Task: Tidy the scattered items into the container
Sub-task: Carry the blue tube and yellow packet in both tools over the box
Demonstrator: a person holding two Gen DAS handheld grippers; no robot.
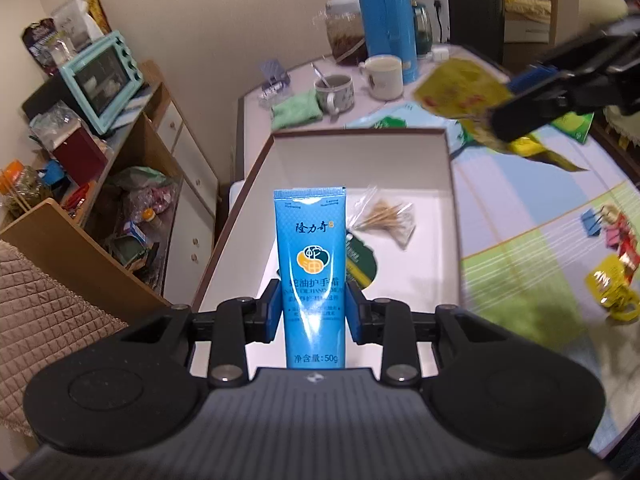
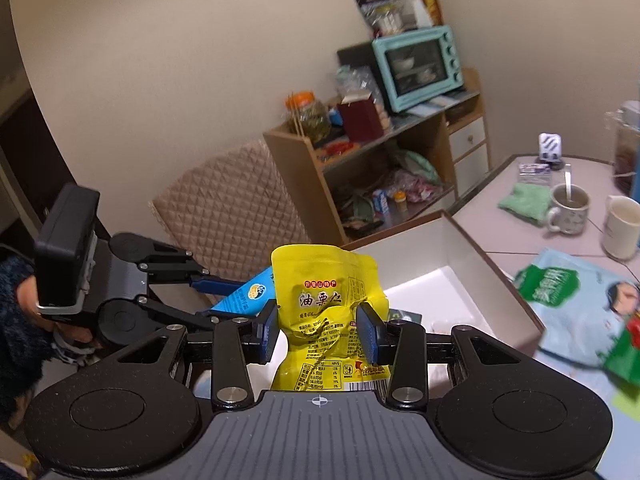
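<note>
toothpick bag [image 1: 386, 218] in box [image 1: 360, 136] | mugs [image 1: 334, 92] behind box | clips [image 1: 608, 228] right

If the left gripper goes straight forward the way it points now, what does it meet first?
Probably the white floor of the box: the left gripper, shut on the blue tube, points into it, toward the toothpick bag. Depth is unclear.

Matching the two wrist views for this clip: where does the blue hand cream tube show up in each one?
Left wrist view: the blue hand cream tube stands centre frame, clamped in the left claw, above the open box.
Right wrist view: only part of it shows, left of centre, held by the left claw and half hidden behind the yellow snack packet.
Shared landmark: the mint-green toaster oven on the shelf.
</note>
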